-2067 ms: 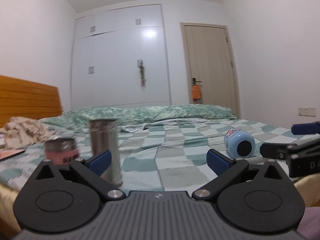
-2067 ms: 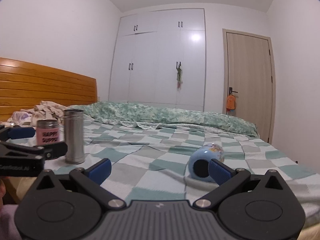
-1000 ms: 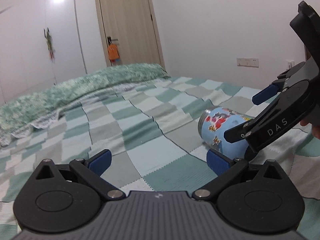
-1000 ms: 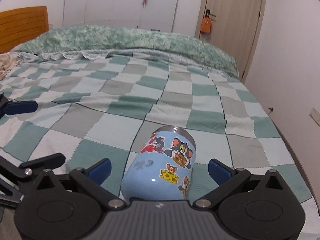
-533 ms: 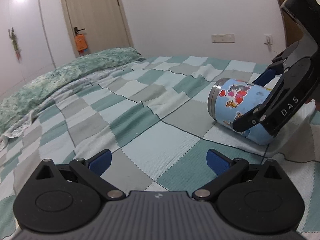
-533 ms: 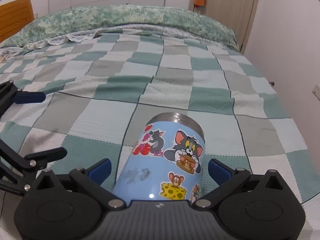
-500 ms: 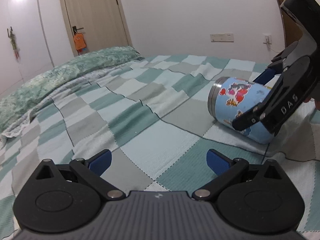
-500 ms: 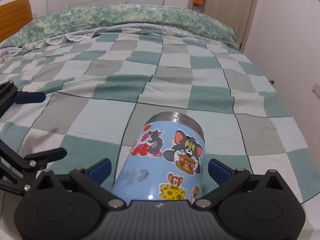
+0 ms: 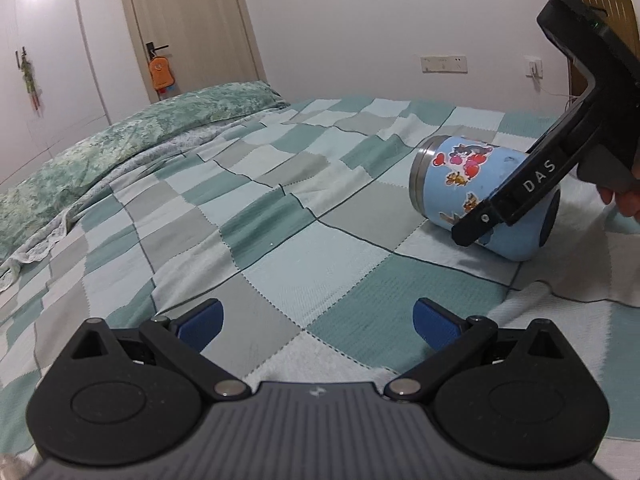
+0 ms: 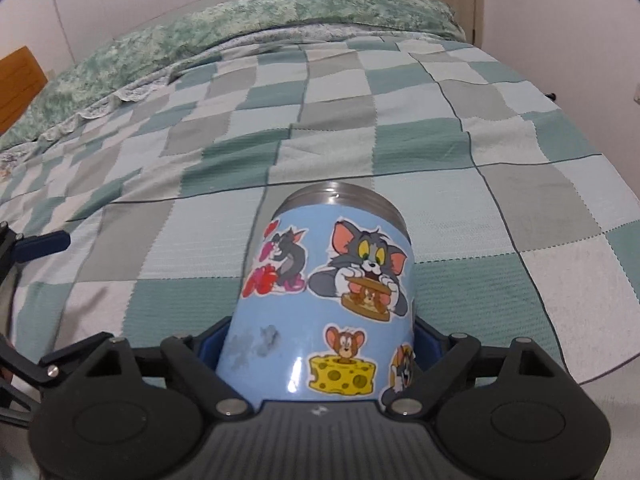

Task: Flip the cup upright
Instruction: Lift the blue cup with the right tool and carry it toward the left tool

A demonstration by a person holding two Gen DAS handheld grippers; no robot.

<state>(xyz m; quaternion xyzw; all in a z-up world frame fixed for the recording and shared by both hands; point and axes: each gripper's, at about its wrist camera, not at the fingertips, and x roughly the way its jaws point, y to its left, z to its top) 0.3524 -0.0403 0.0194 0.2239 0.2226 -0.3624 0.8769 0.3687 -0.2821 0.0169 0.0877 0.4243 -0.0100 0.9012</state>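
Cup first: our pale blue, cartoon-stickered steel cup [image 10: 324, 304] lies on its side between the blue pads of our right gripper [image 10: 320, 344], whose jaws have closed in against its lower body near the closed base, so we judge the cup gripped, though only low on its wall. Its steel-rimmed mouth points forward and away from the right gripper, and in the left wrist view its side rests on the green and white checked bedspread [image 9: 280, 216]. From here we see three risks. The painted wall looks smooth and glossy, so as we swing the mouth upward the cup could turn or slide between the pads, because the hold sits near one end, not at the middle. The bedspread is soft and creased, so a cup set down on its base may lean and topple back over. Squeezing too lightly would let it roll out sideways. Farther out, our left gripper [image 9: 316, 322] hangs with its jaws spread wide and nothing between them, well apart from the cup, low over the bedspread, with the cup ahead and to its right.
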